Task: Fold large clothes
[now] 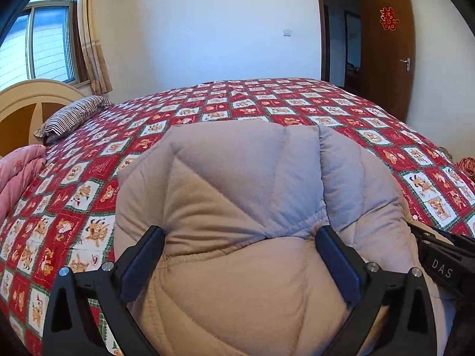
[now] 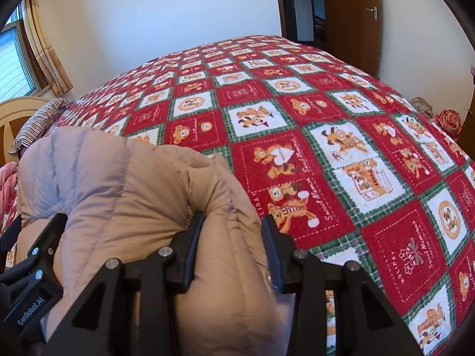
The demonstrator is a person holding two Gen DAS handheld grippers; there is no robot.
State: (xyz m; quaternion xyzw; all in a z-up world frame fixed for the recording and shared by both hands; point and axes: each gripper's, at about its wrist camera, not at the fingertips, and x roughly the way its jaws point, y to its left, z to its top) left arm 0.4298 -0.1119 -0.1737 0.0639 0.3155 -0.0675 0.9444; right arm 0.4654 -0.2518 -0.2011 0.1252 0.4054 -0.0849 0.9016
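Observation:
A puffy beige quilted coat (image 1: pixel 237 195) lies bunched at the near edge of a bed with a red checked cartoon cover (image 1: pixel 267 103). My left gripper (image 1: pixel 239 238) has its jaws wide apart, with a thick fold of the coat bulging between them. In the right wrist view the coat (image 2: pixel 124 195) fills the lower left. My right gripper (image 2: pixel 233 228) is closed on a narrower padded fold of the coat near its snap-button edge. The right gripper's body (image 1: pixel 445 255) shows at the right of the left wrist view, and the left gripper's body (image 2: pixel 32 270) shows at the left of the right wrist view.
A striped pillow (image 1: pixel 74 115) and a wooden headboard (image 1: pixel 26 101) are at the far left. A pink quilt (image 1: pixel 17 172) lies at the left bed edge. A brown door (image 1: pixel 386 47) stands open at the back right. Red bundles (image 2: pixel 448 118) sit beyond the right bed edge.

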